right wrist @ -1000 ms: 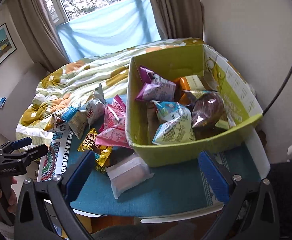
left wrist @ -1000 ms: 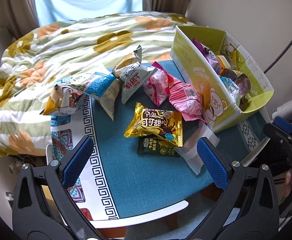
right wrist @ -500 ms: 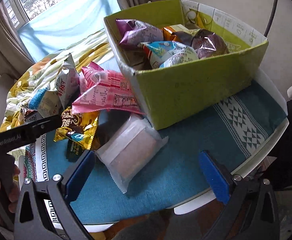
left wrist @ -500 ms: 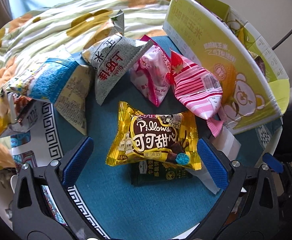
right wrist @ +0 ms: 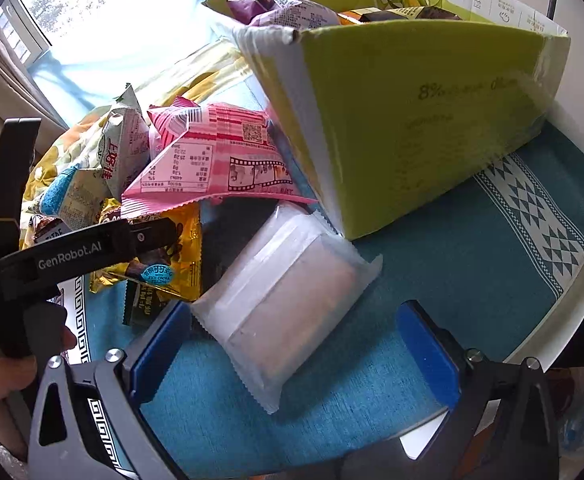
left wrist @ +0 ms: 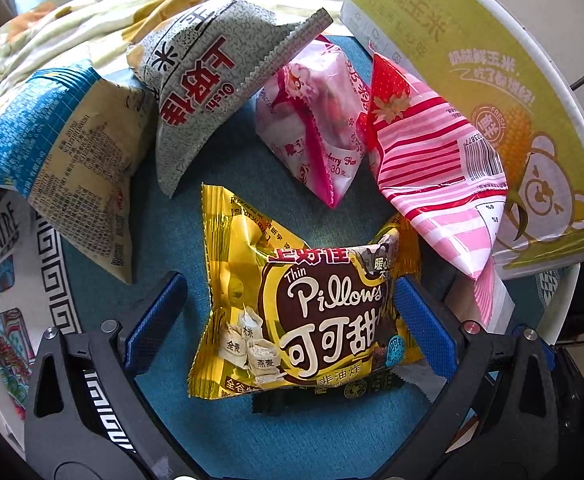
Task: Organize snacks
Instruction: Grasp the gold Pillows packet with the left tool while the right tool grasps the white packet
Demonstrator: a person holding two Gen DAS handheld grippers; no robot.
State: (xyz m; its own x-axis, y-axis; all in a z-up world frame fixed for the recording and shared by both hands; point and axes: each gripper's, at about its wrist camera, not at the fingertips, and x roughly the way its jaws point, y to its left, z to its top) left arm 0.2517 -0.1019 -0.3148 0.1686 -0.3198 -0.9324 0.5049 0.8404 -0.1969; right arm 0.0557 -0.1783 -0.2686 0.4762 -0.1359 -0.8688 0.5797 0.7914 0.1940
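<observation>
Golden foil of the Pillows snack pack (left wrist: 307,312) lies on the teal tablecloth (left wrist: 220,432) between the blue pads of the left gripper (left wrist: 288,320); its jaws stand wide apart, the right pad touching the pack's edge, the left pad apart from it. A dark green packet (left wrist: 327,396) lies under it. Near it rest a striped pink pack (left wrist: 439,172) and a grey pack (left wrist: 208,92). The right gripper (right wrist: 292,348), also spread apart, sits around a translucent white packet (right wrist: 288,300), just beside the green box (right wrist: 423,120) that holds more snacks.
</observation>
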